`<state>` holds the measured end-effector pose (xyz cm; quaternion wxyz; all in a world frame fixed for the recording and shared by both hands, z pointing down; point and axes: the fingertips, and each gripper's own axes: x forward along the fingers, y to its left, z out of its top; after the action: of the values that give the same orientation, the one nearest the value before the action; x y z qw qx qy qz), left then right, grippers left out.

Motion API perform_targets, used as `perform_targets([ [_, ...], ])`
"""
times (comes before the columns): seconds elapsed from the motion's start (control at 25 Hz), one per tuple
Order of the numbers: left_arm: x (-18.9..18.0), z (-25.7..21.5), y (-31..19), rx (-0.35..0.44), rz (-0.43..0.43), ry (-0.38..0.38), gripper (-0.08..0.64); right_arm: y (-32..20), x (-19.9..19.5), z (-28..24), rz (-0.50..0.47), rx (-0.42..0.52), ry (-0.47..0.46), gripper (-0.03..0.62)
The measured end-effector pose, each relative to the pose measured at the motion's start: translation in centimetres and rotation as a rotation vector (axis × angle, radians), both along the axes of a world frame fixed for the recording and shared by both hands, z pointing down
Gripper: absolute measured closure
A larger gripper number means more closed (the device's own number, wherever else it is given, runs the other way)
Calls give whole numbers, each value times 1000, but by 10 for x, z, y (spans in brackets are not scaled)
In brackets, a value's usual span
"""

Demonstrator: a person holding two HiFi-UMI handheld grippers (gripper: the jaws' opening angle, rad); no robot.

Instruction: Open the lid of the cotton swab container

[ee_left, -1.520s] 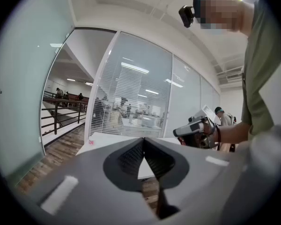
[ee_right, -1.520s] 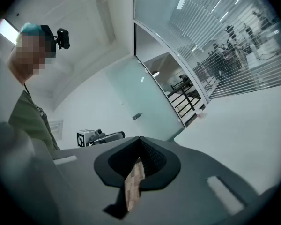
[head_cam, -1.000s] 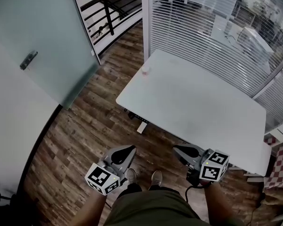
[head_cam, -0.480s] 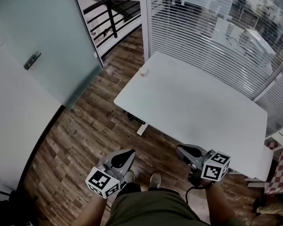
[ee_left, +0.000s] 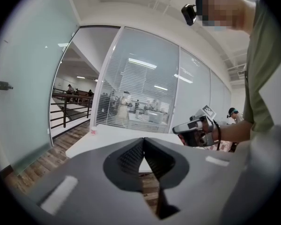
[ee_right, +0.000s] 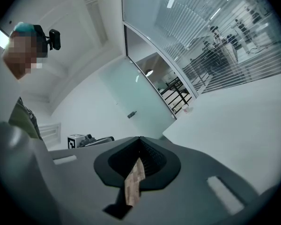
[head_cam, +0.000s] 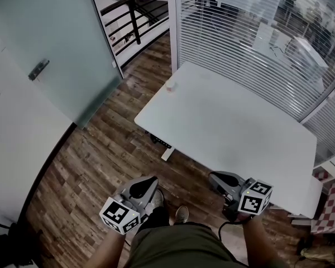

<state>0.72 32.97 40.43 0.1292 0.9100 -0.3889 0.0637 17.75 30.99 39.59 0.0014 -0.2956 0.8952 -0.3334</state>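
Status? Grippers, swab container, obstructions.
Left gripper and right gripper both shut, empty, short of the table. Container on its far left corner, untouched, lid too small to read. Nothing in between.

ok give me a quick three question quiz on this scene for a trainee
1. True or false: the cotton swab container stands on the white table, near its far left corner.
2. Multiple choice: the left gripper has its jaws A) shut and empty, B) wide open, C) shut on the container.
3. Fill in: the right gripper is ___ the container (touching / apart from).
Key: 1 true; 2 A; 3 apart from.
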Motion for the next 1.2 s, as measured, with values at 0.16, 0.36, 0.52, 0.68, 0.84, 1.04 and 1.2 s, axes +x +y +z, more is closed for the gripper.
perform_targets([
  [0.16, -1, 4, -7, -5, -6, 4, 552, -8, -3, 3, -9, -7, 1, 583],
  [0.36, -14, 10, -23, -15, -11, 12, 552, -25, -14, 6, -13, -13, 14, 583],
  [0.52, -22, 17, -38, -26, -3, 20, 552, -40, -26, 8, -15, -19, 18, 583],
  [0.68, -33, 19, -58, -32, -2, 28, 552, -59, -40, 10, -18, -26, 26, 583],
  [0.84, -48, 24, -81, -40, 4, 29, 552, -81, -52, 12, -8, -37, 20, 583],
  [1.04, -68, 27, -115, -39, 11, 31, 552, -109, -67, 14, 6, -44, 30, 583],
  [1.2, -86, 26, -145, -35, 27, 28, 552, -137, -88, 14, 13, -43, 30, 583],
])
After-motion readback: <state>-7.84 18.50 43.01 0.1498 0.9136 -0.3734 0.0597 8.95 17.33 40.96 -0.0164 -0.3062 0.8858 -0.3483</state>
